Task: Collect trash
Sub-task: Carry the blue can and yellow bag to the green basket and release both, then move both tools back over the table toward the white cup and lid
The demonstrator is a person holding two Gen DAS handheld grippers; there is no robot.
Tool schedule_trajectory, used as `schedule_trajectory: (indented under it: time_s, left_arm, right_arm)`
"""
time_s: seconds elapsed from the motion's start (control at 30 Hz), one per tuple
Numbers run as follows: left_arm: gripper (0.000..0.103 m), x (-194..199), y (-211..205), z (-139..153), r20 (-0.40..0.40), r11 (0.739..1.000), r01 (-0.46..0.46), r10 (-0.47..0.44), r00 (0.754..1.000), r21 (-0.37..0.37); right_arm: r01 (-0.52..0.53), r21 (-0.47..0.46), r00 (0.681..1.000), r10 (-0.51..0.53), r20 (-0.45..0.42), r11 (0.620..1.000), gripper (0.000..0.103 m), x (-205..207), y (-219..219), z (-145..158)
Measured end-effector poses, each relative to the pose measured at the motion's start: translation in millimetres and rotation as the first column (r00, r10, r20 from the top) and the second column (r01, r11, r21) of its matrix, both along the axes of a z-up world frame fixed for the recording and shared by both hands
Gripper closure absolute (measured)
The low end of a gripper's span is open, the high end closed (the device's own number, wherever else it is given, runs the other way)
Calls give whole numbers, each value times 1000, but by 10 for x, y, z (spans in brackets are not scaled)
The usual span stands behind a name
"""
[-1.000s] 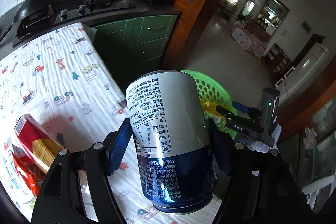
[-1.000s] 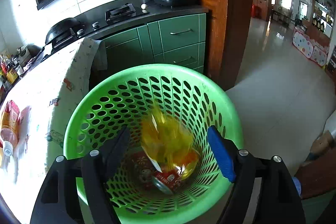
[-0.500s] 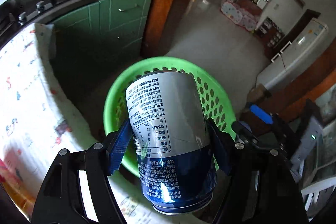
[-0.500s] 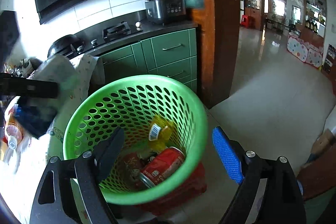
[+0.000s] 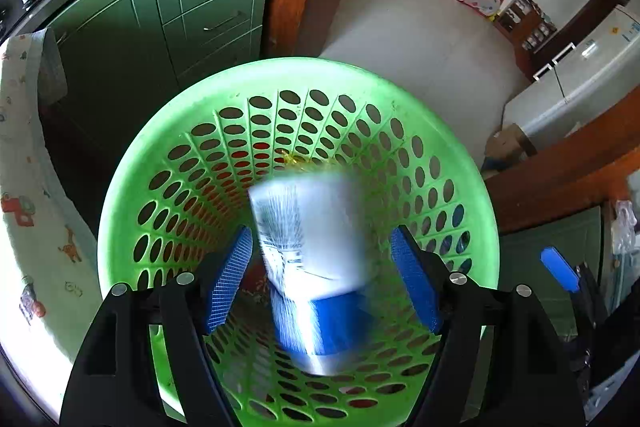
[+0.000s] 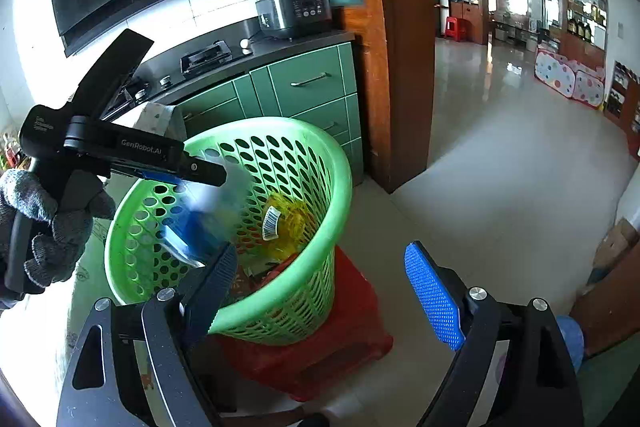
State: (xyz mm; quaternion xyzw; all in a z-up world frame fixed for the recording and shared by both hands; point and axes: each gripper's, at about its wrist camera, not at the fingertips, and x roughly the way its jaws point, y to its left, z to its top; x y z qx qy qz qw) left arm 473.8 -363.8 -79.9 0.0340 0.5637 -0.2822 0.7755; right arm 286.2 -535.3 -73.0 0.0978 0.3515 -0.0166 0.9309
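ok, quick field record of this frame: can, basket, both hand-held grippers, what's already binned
can: blue-and-white can, motion-blurred, between the open pads, over the basket mouth
basket: green perforated basket, standing on a red stool
left hand-held gripper: open, jaws just widened, pads clear of the can
right hand-held gripper: open, empty, beside the basket
already binned: yellow wrapper
left hand: grey glove

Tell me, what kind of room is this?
It looks like a home kitchen. There is a gas stove on a dark counter, a rice cooker beside it, and green cabinets underneath. A doorway opens onto a living area.
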Motion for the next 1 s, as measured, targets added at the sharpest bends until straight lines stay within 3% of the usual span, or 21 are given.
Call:
schedule_trajectory:
  time_s: [0.2, 0.57, 0.8, 1.0]
  left_arm:
    - [30, -111, 105, 99, 34, 1000, -4, 5, 999, -27]
    - [30, -879, 990, 802, 147, 991, -85, 100, 984, -103]
    - [29, -1480, 1705, 1053, 219, 976, -169, 196, 956, -138]
    - [29, -1932, 2417, 1170, 284, 952, -273, 302, 910, -138]
  right_arm:
    - [-12, -34, 1000, 12, 15, 999, 20, -97, 100, 81]
    - [-71, -24, 996, 72, 55, 997, 20, -360, 577, 456]
    - [-172, -45, 982, 175, 73, 984, 19, -504, 1078, 673]
    - [-277, -40, 958, 280, 69, 960, 19, -469, 1551, 782]
